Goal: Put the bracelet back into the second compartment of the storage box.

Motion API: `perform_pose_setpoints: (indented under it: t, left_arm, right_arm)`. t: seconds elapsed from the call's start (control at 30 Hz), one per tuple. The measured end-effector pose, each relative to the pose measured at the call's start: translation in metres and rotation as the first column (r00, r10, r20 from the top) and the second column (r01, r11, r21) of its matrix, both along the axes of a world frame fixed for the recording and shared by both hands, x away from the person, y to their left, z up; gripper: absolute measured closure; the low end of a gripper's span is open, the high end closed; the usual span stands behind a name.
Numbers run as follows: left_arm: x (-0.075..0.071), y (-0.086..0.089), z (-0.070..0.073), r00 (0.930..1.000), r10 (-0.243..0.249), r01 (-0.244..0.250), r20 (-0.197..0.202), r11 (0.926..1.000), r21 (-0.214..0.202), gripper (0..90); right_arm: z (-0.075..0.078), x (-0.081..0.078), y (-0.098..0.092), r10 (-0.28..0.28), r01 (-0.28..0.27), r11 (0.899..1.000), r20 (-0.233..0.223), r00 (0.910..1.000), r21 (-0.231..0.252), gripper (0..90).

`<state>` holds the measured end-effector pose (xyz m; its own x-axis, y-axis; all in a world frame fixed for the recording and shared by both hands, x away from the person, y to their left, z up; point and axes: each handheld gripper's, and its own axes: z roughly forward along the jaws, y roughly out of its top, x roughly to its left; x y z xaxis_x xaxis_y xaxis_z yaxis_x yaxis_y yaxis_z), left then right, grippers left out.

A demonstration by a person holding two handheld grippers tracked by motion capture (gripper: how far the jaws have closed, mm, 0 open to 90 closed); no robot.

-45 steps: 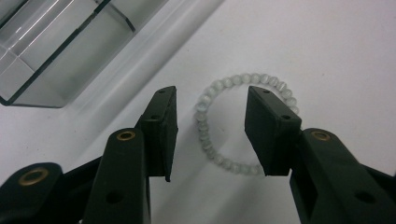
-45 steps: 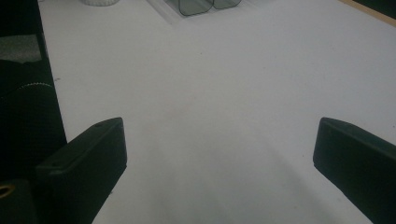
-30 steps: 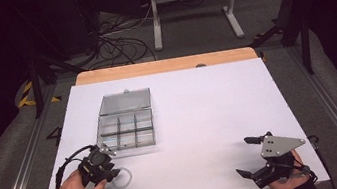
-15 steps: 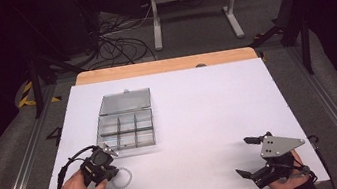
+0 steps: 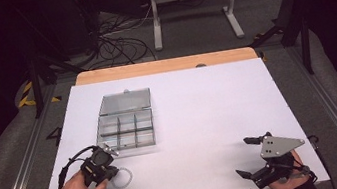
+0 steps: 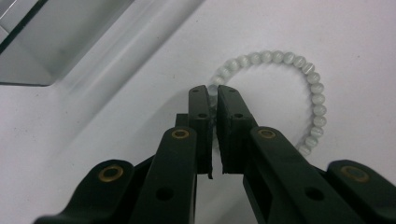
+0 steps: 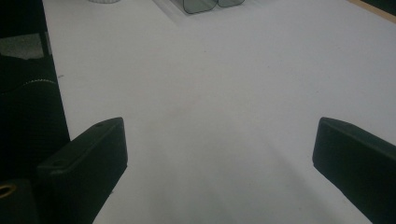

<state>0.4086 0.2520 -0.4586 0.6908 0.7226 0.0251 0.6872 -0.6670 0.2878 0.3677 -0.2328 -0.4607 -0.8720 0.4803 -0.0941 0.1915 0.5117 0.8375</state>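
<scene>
A bracelet of pale, milky beads (image 6: 308, 74) lies on the white table near its front left corner (image 5: 121, 177). My left gripper (image 6: 212, 91) points down at it, and its jaws have just been closing. They now pinch one bead of the ring's near side between the tips. A hand holds that gripper (image 5: 111, 173) just in front of the clear box. At the front right, my right gripper (image 5: 242, 156) rests low over the table. Its jaws stand wide apart (image 7: 219, 133) with only bare table between them.
A clear plastic compartment box (image 5: 125, 123) with its lid laid back stands just beyond the left gripper; one corner (image 6: 46, 42) shows close by. The white tabletop (image 5: 199, 110) stretches to a wooden back edge. Cables and a metal stand lie on the floor behind.
The left gripper's jaws have drawn together onto the bracelet. Both hands have stayed where they were.
</scene>
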Motion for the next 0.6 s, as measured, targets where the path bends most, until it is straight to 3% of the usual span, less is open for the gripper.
perform_pose_setpoints:
  t: [0.13, 0.33, 0.6]
  left_arm:
    - [0.000, 0.002, 0.003, 0.9999, 0.003, -0.003, 0.011, 0.9999, -0.013, 84.8]
    - [-0.003, 0.006, 0.014, 0.9984, 0.009, -0.005, 0.056, 0.9973, -0.073, 84.8]
    - [-0.011, 0.013, 0.030, 0.9917, 0.018, 0.003, 0.127, 0.9869, -0.161, 84.8]
  right_arm:
    - [0.000, 0.000, 0.000, 0.002, -0.002, 1.000, 0.002, 1.0000, 0.000, 3.8]
    - [0.000, 0.000, 0.000, 0.002, -0.002, 1.000, 0.003, 1.0000, -0.003, 3.8]
    - [0.000, 0.000, 0.000, 0.003, -0.003, 1.000, 0.003, 1.0000, -0.003, 3.8]
